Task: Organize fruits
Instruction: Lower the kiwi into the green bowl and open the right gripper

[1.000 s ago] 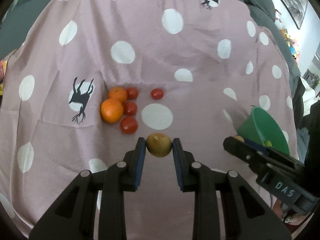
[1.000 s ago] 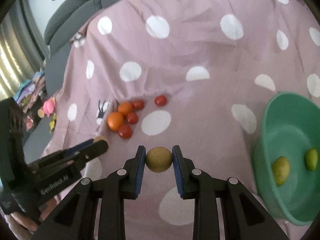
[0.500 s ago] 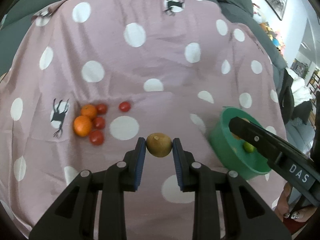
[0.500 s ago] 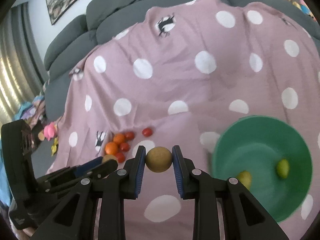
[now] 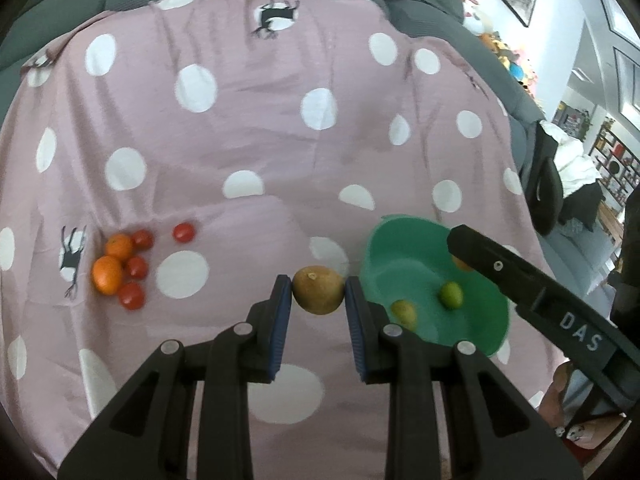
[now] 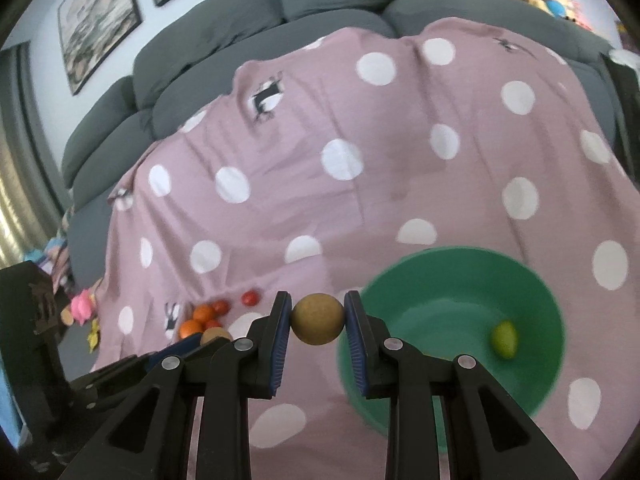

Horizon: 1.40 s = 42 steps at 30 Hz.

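My left gripper is shut on a brown round fruit, held above the cloth just left of the green bowl. My right gripper is shut on another brown round fruit, held left of the green bowl. The bowl holds two yellow-green fruits; one shows in the right wrist view. Oranges and small red tomatoes lie in a cluster at the left of the cloth.
A pink cloth with white dots covers a grey sofa. The right gripper's body crosses over the bowl's right side. Toys lie on the floor at the left.
Both grippers have risen and drawn back while keeping their fruits; the fruit cluster looks smaller and farther. The bowl has come into fuller view near both grippers.
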### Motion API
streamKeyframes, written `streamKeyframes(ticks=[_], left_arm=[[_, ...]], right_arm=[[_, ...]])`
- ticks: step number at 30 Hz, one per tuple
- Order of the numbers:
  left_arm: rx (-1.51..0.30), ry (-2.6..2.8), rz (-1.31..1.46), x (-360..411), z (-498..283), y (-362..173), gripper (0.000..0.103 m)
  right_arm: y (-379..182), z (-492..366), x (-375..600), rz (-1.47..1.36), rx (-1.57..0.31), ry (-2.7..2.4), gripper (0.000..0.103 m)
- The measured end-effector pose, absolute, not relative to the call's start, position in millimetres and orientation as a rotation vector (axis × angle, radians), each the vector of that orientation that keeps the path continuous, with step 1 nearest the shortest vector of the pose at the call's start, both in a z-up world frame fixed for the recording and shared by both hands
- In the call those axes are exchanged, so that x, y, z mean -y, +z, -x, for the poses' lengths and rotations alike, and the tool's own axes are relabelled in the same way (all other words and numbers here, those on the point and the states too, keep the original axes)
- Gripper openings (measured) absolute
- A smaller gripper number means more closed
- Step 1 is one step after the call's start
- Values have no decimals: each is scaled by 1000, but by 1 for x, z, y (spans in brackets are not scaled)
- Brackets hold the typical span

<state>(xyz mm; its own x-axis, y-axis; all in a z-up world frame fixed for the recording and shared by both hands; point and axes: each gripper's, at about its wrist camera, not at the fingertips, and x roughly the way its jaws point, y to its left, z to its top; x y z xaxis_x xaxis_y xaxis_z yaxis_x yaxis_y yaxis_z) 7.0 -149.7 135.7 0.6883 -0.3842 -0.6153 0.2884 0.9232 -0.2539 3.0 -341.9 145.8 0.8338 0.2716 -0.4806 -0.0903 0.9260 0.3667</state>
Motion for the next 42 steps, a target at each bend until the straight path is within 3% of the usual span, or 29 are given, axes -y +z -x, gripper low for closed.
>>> streamKeyframes(ticks=[19,42], left_arm=[[-769,-525,106,225,-17,130,27],[-889,-565,77,259,-35,91,27]], right_arm=[[123,-2,415,-464,-584,-4,28],[95,-15,432,-508,-682,-78,29]])
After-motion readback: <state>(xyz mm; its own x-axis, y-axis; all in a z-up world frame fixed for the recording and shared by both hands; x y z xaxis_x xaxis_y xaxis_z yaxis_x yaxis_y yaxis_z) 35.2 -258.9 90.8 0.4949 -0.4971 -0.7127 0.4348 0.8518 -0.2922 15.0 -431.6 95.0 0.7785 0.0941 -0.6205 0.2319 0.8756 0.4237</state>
